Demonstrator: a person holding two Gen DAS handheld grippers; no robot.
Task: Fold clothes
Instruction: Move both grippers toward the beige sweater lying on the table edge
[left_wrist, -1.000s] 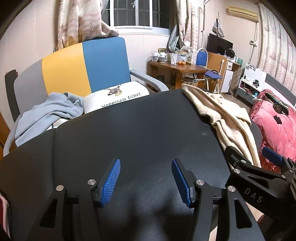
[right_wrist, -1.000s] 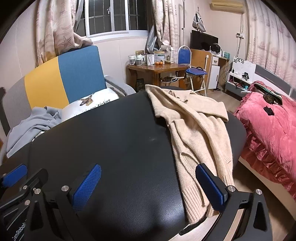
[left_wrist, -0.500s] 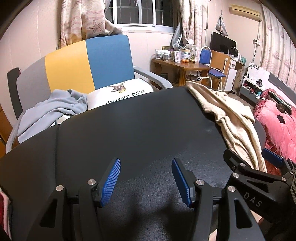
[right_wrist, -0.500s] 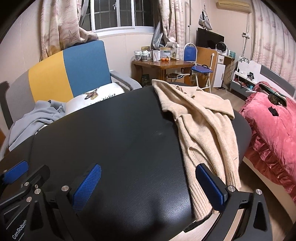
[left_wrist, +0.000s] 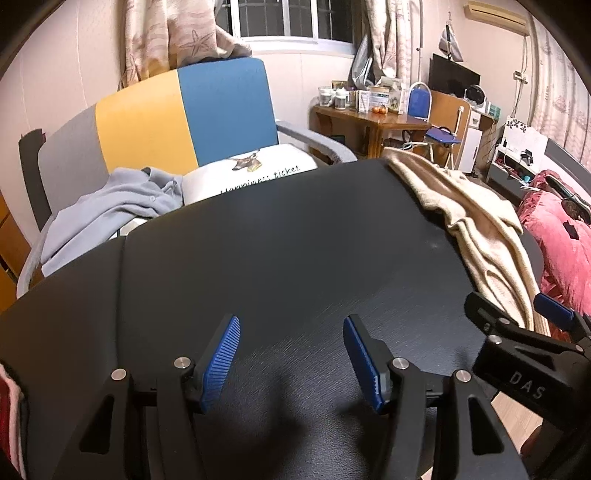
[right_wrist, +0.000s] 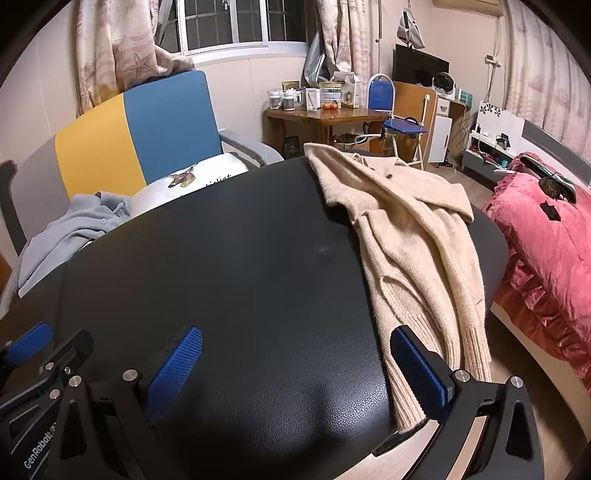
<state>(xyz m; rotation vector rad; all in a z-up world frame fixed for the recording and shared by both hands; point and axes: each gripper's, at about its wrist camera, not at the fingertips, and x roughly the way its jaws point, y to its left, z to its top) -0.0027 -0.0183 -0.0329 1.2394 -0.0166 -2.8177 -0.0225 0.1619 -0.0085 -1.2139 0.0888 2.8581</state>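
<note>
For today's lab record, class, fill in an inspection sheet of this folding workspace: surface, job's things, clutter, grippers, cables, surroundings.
Surface: round black leather-look table, mostly bare.
Job's things: beige knitted sweater crumpled along the table's right edge, unfolded; light grey garment heaped on the chair.
Clutter: nothing seen on the table.
Grippers: left gripper and right gripper open, blue-padded fingers empty, above the table's near edge.
Cables: nothing seen near the table.
Surroundings: yellow-and-blue chair, white printed cushion, pink bedspread, wooden side table.
</note>
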